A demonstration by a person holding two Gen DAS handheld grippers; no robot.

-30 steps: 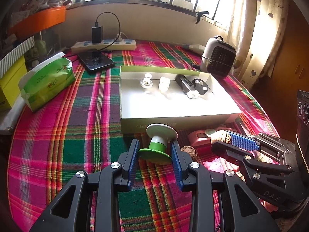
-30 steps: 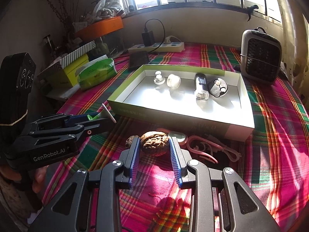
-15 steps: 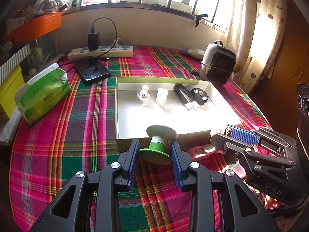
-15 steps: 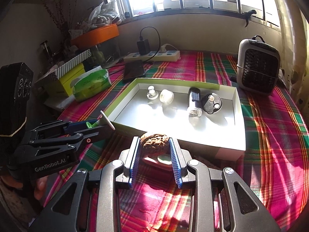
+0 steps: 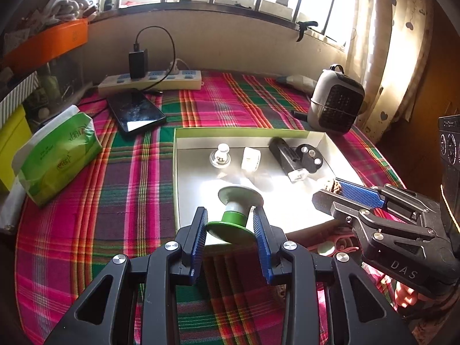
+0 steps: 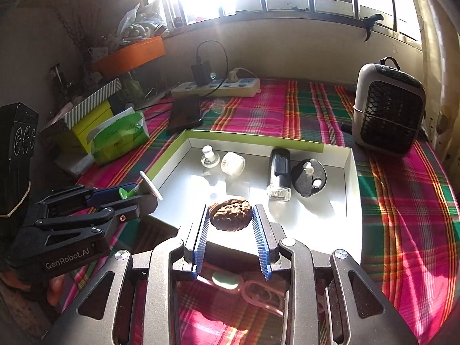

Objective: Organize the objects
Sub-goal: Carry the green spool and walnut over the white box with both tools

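Note:
My left gripper (image 5: pixel 230 224) is shut on a green and grey spool (image 5: pixel 237 212), held over the near edge of the shallow white box (image 5: pixel 258 133) with a green rim. My right gripper (image 6: pixel 231 221) is shut on a brown walnut (image 6: pixel 231 214), also above the box's near side. The box (image 6: pixel 349 169) holds a small white knob (image 6: pixel 209 156), a white roll (image 6: pixel 233 164), a black flashlight-like tool (image 6: pixel 279 174) and a black round disc (image 6: pixel 309 174). In the left wrist view the right gripper (image 5: pixel 337 189) reaches in from the right.
A plaid cloth (image 5: pixel 129 189) covers the table. A green tissue pack (image 5: pixel 57 155), a phone (image 5: pixel 135 112) and a power strip (image 5: pixel 149 82) lie at the left and back. A small heater (image 5: pixel 335 105) stands at the back right. A pink clip-like item (image 6: pixel 258 290) lies under the right gripper.
Both grippers moved forward from the cloth in front of the box to over its near edge, each still holding its object. The pink item and a second nut stayed behind on the cloth.

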